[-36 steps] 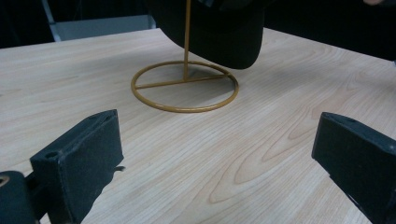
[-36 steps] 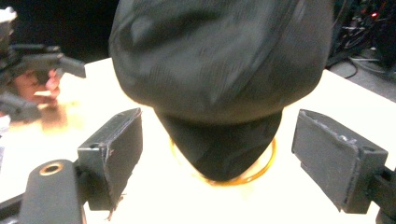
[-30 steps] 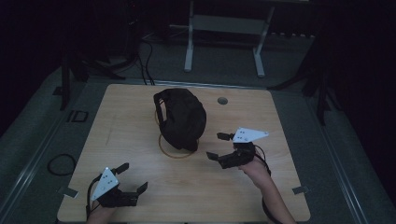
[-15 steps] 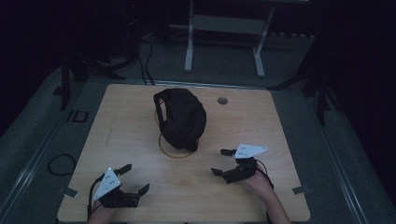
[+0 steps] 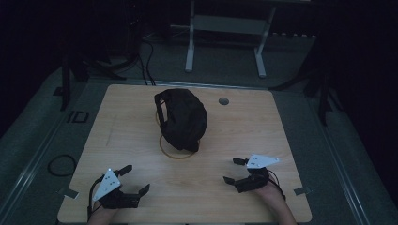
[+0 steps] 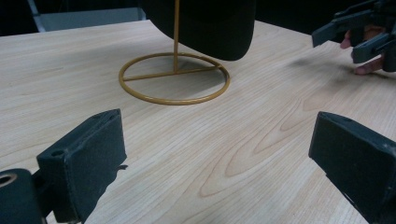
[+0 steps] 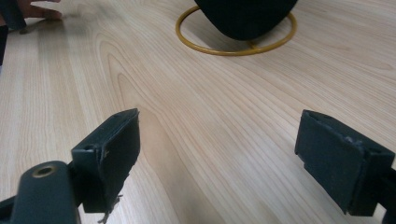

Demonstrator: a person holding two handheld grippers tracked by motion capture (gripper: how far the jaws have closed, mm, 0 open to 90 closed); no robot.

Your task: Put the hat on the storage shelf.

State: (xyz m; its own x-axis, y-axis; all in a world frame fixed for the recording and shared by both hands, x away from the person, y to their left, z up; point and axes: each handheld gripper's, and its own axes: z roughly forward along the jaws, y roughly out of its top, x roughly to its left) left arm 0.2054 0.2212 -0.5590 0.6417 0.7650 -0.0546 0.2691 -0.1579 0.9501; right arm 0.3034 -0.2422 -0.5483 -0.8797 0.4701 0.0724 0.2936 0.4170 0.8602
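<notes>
the black cap [image 5: 182, 118] sits on a gold wire stand [image 5: 179, 151] at the middle of the wooden table [image 5: 281, 136], its round base ring lying flat just under the cap's near edge. measured from that stand, both tongs lie toward the person's edge: the left gripper [image 5: 131, 179] off to the near left, the right gripper [image 5: 235, 170] off to the near right and, as far as i can judge, slightly closer. the cap's long axis runs away from the person. both hands rest low on the table, jaws spread wide and holding nothing, each aimed inward at the stand.
</notes>
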